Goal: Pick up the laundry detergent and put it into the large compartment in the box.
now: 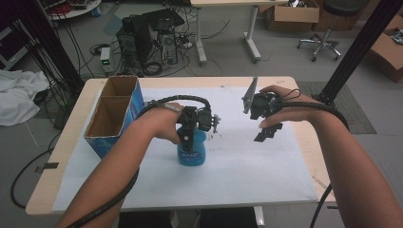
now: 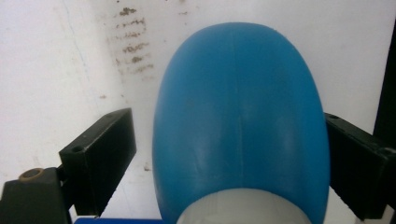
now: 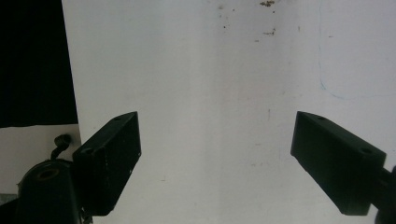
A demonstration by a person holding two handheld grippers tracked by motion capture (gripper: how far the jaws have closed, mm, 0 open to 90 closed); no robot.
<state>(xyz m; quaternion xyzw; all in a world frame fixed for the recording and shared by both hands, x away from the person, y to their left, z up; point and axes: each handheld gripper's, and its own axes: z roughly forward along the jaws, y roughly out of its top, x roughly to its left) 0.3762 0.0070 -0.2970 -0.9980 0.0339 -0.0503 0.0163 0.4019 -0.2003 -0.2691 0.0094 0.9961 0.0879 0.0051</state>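
A blue plastic bottle (image 1: 192, 153) with a white label band stands upright on the white sheet (image 1: 247, 166), left of the table's middle. My left gripper (image 1: 187, 137) comes down over its top. In the left gripper view the bottle's rounded blue shoulder (image 2: 238, 121) sits between the jaws of this gripper (image 2: 229, 128): the right jaw lies against it and a narrow gap shows at the left jaw. My right gripper (image 1: 269, 131) hovers over the sheet to the right, tilted. Its jaws (image 3: 217, 128) stand wide open above bare white paper.
An open cardboard box (image 1: 114, 114) with blue sides and two compartments stands at the table's left edge, close to my left forearm. Faint brown smudges (image 2: 133, 35) mark the sheet beyond the bottle. Computers, cables and a chair stand on the floor behind the table.
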